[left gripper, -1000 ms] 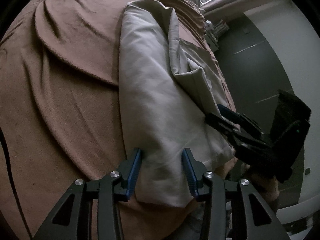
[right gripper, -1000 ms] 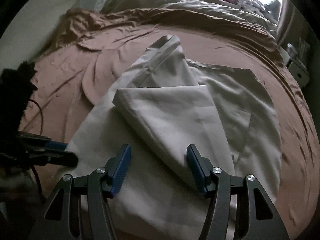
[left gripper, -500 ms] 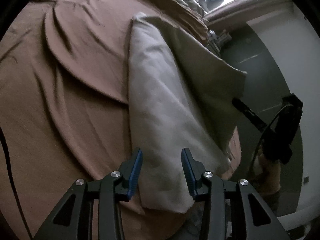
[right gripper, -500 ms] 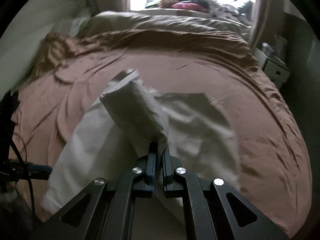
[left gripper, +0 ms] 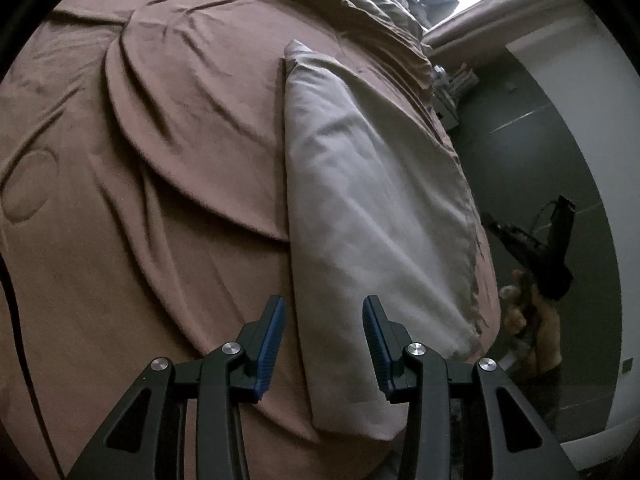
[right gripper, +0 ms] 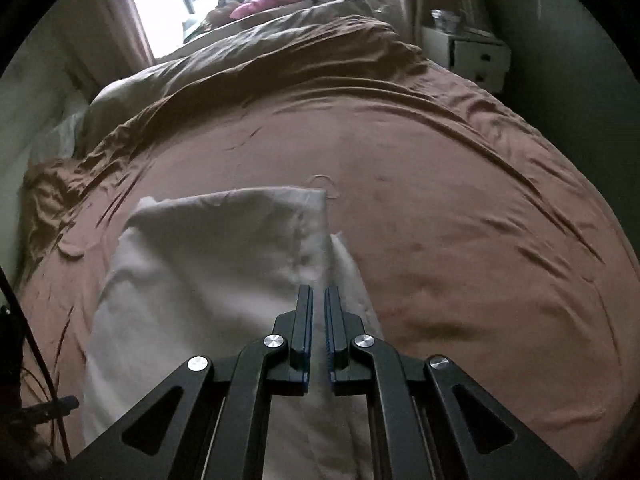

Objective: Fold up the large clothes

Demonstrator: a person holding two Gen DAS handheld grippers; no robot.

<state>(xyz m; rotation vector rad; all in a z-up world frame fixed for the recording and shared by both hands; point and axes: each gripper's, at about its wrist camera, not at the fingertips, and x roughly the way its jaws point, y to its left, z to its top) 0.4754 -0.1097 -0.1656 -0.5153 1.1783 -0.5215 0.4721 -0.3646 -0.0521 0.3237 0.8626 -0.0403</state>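
Observation:
A pale beige garment [left gripper: 368, 208] lies folded lengthwise into a long strip on the brown bedspread [left gripper: 160, 160]. My left gripper [left gripper: 324, 336] is open and empty, just above the strip's near left edge. In the right wrist view the garment [right gripper: 216, 272] lies flat on the bed, and my right gripper [right gripper: 318, 320] is shut on its right edge, with cloth pinched between the pads. The right gripper also shows in the left wrist view [left gripper: 532, 248], off the bed's right side.
A crumpled duvet [right gripper: 280, 56] and pillows lie at the bed's far end under a bright window. A white bedside cabinet [right gripper: 476, 56] stands at the far right. A dark wall [left gripper: 552, 152] runs beside the bed. A black cable [right gripper: 36, 344] hangs at the left.
My right gripper shut on the garment's folded flap, carried it across and laid it down, so the garment is now a narrower strip. The left gripper stayed open near the left edge.

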